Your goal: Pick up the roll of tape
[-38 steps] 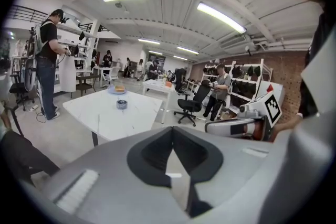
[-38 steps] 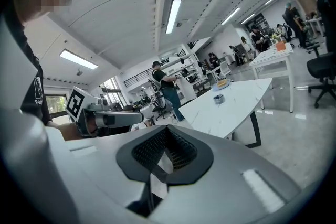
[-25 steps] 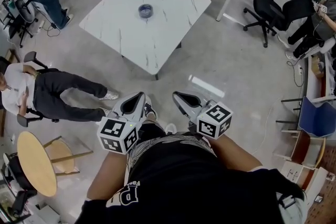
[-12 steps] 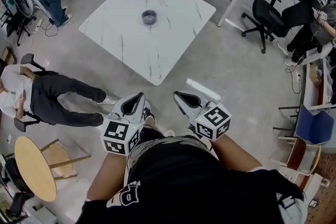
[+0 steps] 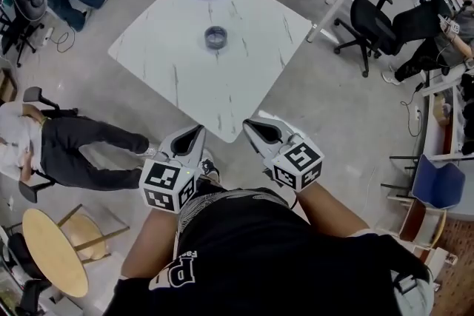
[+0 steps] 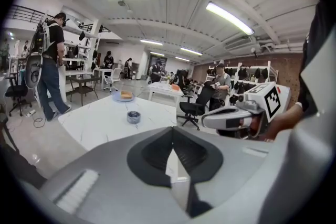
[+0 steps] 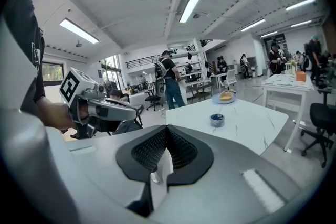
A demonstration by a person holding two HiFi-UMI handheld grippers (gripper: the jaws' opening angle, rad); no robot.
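Probably light and stiff, the roll of tape [image 5: 215,36] should lift with little force. Its smooth outer band may slip, so pinching the ring wall with one jaw inside the hole seems safest. It is a small, dark blue-grey ring lying flat near the middle of the white marble-patterned table [image 5: 178,63], at 12 o'clock from both tools. The left gripper [image 5: 198,132] and right gripper [image 5: 249,125] hang well short of it, each with its jaws pressed together on nothing.

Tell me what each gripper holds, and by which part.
Nothing. Left gripper and right gripper are shut and empty; the roll of tape lies untouched on the table.
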